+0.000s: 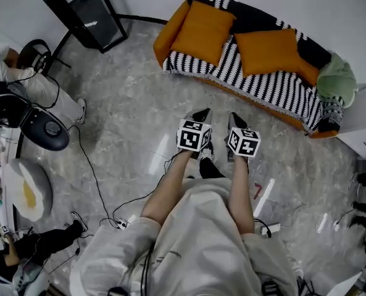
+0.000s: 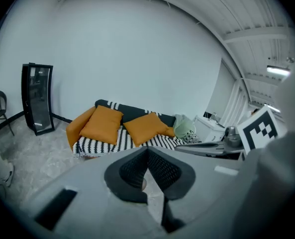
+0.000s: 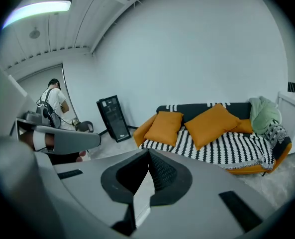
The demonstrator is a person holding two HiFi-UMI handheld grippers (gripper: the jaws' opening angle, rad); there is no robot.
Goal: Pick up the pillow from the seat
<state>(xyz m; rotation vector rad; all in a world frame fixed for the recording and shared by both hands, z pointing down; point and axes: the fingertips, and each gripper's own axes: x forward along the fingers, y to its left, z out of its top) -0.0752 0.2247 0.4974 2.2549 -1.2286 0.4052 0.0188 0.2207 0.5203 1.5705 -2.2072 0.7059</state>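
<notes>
Two orange pillows lean on the back of a sofa [image 1: 170, 32] draped with a black-and-white striped cover: the left pillow [image 1: 202, 32] [image 2: 101, 124] [image 3: 166, 127] and the right pillow [image 1: 270, 50] [image 2: 145, 127] [image 3: 212, 124]. My left gripper [image 1: 202, 113] [image 2: 148, 149] and my right gripper [image 1: 235, 117] [image 3: 148, 152] are side by side over the floor, well short of the sofa and pointing at it. The jaws of both meet at the tips, with nothing between them.
A green blanket [image 1: 337, 76] lies bunched at the sofa's right end, beside a white cabinet [image 1: 365, 134]. A black cabinet [image 1: 87, 11] stands at the back left. A person [image 1: 22, 79] sits at the left by a chair. Cables [image 1: 93, 177] trail over the marble floor.
</notes>
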